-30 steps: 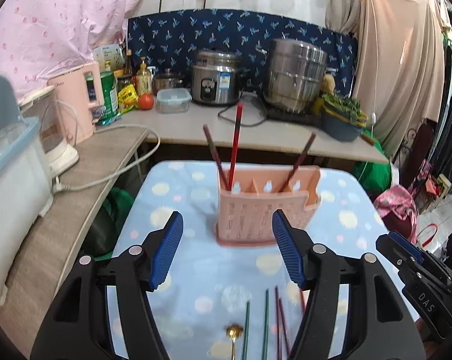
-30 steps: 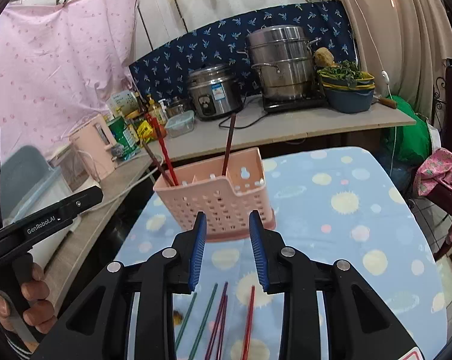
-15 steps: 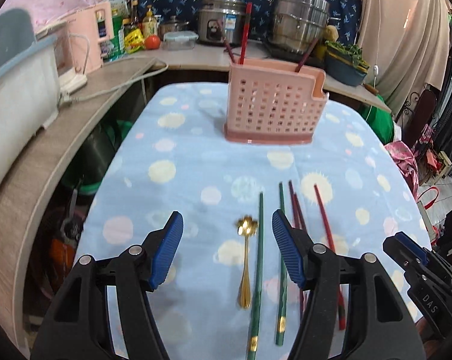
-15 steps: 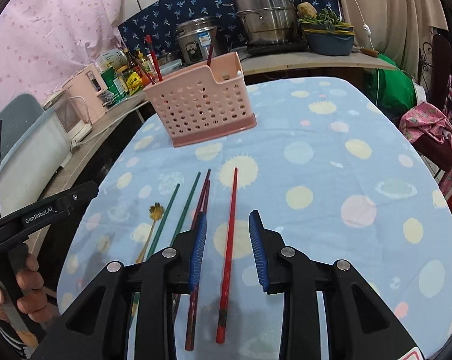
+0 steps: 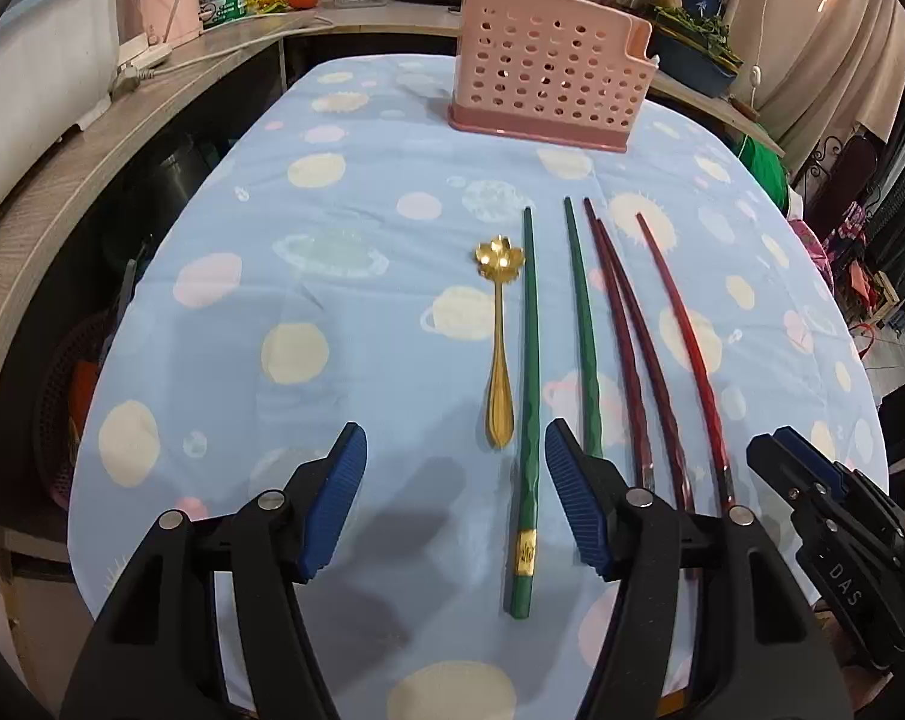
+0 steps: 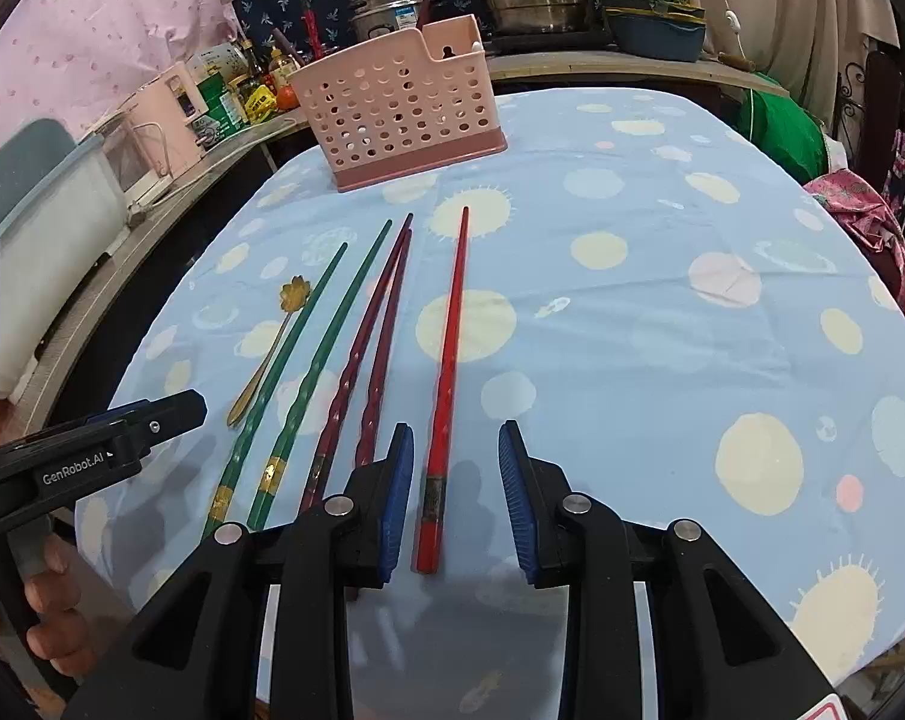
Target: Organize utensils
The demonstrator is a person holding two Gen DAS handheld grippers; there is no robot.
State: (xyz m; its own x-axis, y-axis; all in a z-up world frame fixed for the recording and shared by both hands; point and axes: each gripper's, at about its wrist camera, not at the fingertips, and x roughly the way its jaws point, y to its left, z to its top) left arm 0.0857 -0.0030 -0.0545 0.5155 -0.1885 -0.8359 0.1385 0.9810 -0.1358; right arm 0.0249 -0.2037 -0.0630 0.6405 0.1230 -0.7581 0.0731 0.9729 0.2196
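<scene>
Got my left gripper (image 5: 455, 495) gaping over a green chopstick (image 5: 527, 414), right gripper (image 6: 455, 501) half-open, straddling the red chopstick (image 6: 446, 378), both empty.

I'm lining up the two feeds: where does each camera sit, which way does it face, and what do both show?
Left wrist: on the left tongs, above the table's near edge, facing the pink holder; its open blue pads straddle a green chopstick; the right tongs' tip shows at right.
Right wrist: on the right tongs, facing the same way; open pads straddle the red chopstick; the left tongs and the person's hand show at left.
Shared: holder, gold spoon, all five chopsticks, blue cloth.
</scene>
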